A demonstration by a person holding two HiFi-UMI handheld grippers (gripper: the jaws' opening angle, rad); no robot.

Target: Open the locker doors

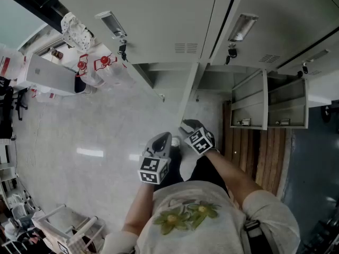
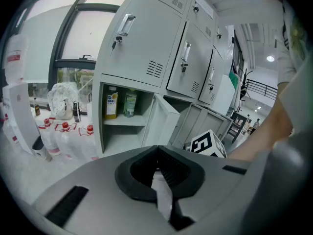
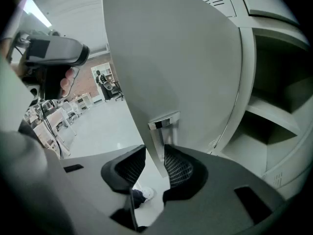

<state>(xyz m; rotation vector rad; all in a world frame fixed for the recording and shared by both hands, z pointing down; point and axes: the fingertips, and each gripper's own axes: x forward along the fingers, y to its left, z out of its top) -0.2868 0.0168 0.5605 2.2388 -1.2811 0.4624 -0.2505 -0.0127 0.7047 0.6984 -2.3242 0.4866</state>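
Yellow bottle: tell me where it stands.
Left gripper view, left of centre: the yellow bottle stands on the open locker's shelf, just left of the green bottle.

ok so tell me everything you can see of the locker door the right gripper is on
The locker door is a plain pale grey panel that looks like painted sheet metal, and the face in view is smooth. It stands open, angled away from its open compartment and joined to the frame along that side. A small shiny latch plate sits at its free edge. That edge runs down between the pads of the right gripper, which appear closed on it. Nothing else touches it.
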